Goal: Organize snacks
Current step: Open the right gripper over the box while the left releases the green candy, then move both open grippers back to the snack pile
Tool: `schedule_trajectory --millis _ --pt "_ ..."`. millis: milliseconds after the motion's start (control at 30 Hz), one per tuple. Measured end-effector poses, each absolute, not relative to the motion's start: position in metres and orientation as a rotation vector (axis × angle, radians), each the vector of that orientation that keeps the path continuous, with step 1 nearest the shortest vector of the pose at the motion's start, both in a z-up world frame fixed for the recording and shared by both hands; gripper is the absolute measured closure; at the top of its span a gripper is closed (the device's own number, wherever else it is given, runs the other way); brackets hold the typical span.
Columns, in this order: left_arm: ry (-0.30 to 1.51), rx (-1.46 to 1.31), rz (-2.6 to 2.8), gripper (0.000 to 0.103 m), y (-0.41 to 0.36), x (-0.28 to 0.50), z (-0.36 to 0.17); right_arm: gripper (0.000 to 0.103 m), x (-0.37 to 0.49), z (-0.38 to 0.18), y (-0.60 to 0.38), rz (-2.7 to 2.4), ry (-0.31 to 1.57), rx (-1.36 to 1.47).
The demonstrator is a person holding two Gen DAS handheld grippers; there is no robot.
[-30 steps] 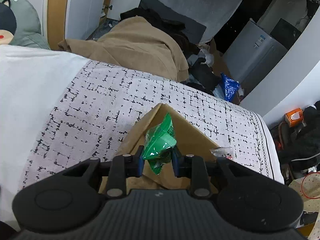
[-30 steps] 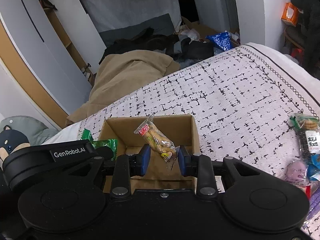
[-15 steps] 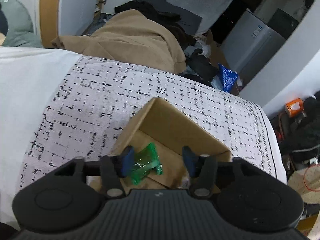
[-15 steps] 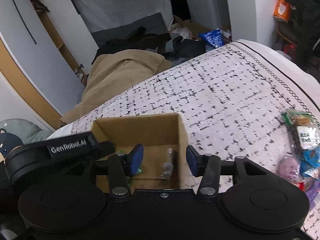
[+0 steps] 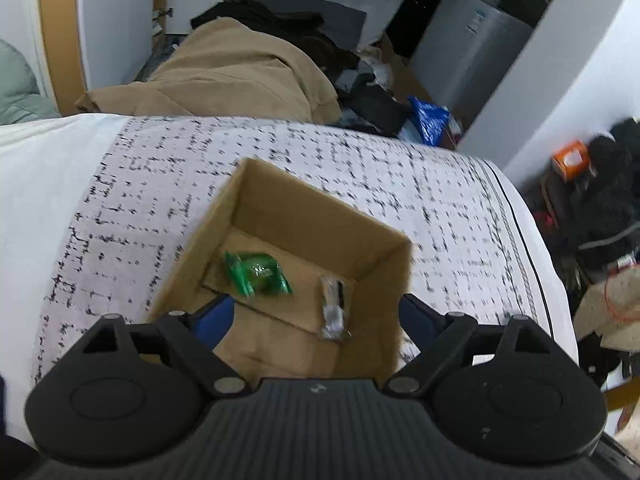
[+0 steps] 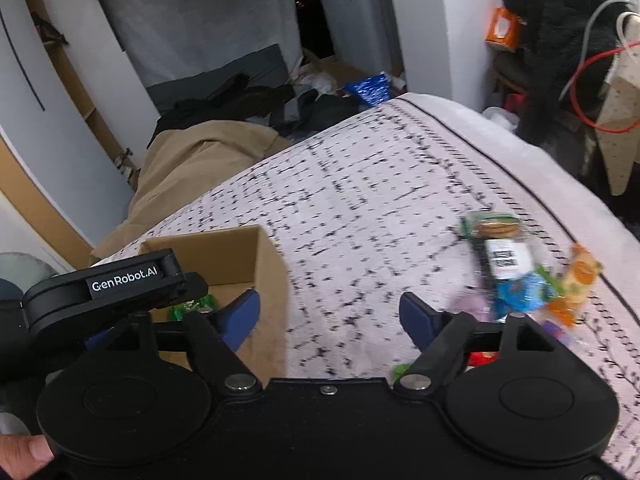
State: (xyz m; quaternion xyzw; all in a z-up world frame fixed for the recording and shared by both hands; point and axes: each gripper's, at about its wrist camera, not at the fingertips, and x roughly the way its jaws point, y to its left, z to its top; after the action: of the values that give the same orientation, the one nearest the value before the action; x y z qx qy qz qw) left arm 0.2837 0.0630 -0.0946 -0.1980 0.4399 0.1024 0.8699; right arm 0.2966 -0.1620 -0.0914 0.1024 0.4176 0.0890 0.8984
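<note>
An open cardboard box [image 5: 320,216] [image 6: 224,252] sits on the patterned bedspread. Inside it lie a green snack packet [image 5: 258,274] [image 6: 192,306] and a clear-wrapped snack [image 5: 334,306]. My left gripper [image 5: 316,314] hangs open just above the box's near side, holding nothing. My right gripper [image 6: 330,312] is open too, over the bedspread to the right of the box. A pile of loose snacks [image 6: 520,276] lies at the right, among them a cookie pack [image 6: 498,248] and an orange packet [image 6: 580,276]. The left gripper's body [image 6: 116,284] shows in the right wrist view.
The bedspread [image 5: 360,168] ends at a dark trim line on the right. Beyond the bed's far edge lie a tan blanket [image 5: 224,68], dark clothes and a blue bag [image 5: 428,118]. A thumb [image 6: 24,450] shows at the lower left.
Both grippers opened and dropped their snacks into the box: the green packet from the left, the clear-wrapped snack from the right. The right gripper has since swung right toward the snack pile.
</note>
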Motion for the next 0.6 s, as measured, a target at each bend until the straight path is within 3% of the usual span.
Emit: schedule_trajectory --millis 200,600 --pt "0.931 -0.359 0.179 0.013 0.039 0.277 -0.089 0.015 0.283 -0.087 -0.192 0.157 0.854 0.224" --pt "0.928 -0.291 0.130 0.005 0.000 0.262 -0.079 0.006 0.261 -0.083 -0.254 0.113 0.825 0.269"
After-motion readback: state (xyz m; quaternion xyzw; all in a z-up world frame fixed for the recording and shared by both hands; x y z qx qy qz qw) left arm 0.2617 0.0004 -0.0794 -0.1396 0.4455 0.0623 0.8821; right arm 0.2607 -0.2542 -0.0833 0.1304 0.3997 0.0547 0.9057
